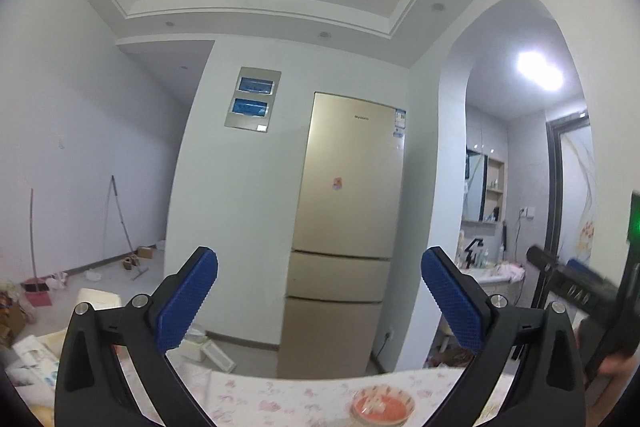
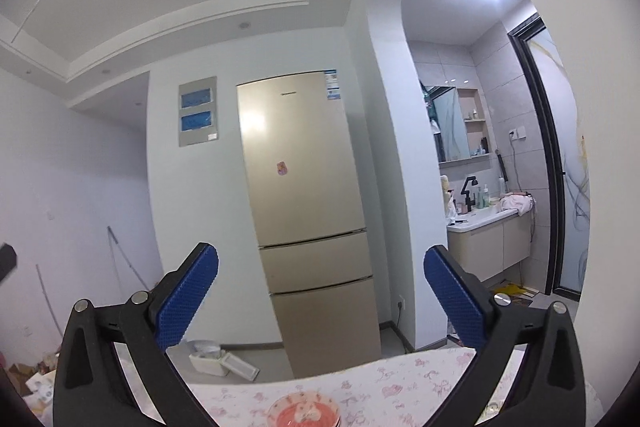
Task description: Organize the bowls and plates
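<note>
A small bowl (image 1: 382, 405) with a red inside and a pale pattern stands on the floral tablecloth (image 1: 296, 399), low in the left wrist view. The right wrist view shows that bowl (image 2: 304, 411) at the bottom edge, on what looks like a plate. My left gripper (image 1: 319, 263) is open, held level well above the table, blue pads wide apart with nothing between them. My right gripper (image 2: 321, 263) is open too, empty and level, above the table. The right gripper's black body shows at the right edge of the left wrist view, blurred, with a hand under it.
A tall gold fridge (image 1: 344, 227) stands straight ahead beyond the table's far edge (image 2: 360, 367). An arched doorway on the right opens to a washroom with a sink cabinet (image 2: 488, 243). White boxes (image 2: 220, 363) lie on the floor; a broom and clutter sit at left.
</note>
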Demonstrator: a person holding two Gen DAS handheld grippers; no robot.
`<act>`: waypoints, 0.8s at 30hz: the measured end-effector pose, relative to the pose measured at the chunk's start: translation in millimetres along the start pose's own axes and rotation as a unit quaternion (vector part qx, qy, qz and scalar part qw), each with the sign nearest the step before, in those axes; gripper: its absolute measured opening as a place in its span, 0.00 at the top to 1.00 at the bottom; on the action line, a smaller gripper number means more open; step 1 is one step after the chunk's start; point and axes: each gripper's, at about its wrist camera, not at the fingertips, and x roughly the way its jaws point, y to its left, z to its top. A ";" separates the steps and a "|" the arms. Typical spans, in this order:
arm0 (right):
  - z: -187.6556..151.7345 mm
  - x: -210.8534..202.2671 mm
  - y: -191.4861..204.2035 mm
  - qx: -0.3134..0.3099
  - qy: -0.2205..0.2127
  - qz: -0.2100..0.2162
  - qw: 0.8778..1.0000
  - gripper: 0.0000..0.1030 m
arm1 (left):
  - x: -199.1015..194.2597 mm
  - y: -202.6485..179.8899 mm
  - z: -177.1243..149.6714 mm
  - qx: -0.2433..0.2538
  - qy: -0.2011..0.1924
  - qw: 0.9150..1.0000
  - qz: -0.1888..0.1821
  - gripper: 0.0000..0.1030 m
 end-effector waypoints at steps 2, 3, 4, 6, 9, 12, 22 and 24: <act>-4.1 -8.5 3.2 -0.003 0.010 0.012 1.000 0.00 | -9.9 3.4 -8.7 0.002 0.016 1.000 0.003 0.00; -7.3 -11.5 7.3 -0.008 0.023 0.016 1.000 0.00 | -14.7 7.1 -15.2 -0.002 0.029 1.000 0.000 0.00; -11.9 -12.7 12.6 -0.020 0.039 0.022 0.999 0.00 | -18.8 7.5 -21.2 -0.007 0.036 0.999 -0.003 0.00; -24.4 -10.0 27.0 -0.047 0.071 0.048 0.995 0.00 | -21.6 11.1 -33.8 -0.016 0.054 0.998 -0.001 0.00; -47.1 -4.8 33.9 -0.037 0.098 0.054 0.993 0.00 | -19.4 19.2 -54.5 -0.027 0.083 0.996 0.012 0.00; -69.6 -0.6 40.3 -0.029 0.124 0.068 0.990 0.00 | -15.6 30.0 -76.1 -0.032 0.109 0.993 0.027 0.00; -144.7 40.4 60.7 -0.012 0.218 0.152 0.964 0.00 | 23.8 63.4 -152.8 -0.065 0.220 0.972 0.049 0.00; -159.1 47.4 58.6 -0.007 0.237 0.154 0.959 0.00 | 24.4 68.4 -168.6 -0.058 0.227 0.971 0.054 0.00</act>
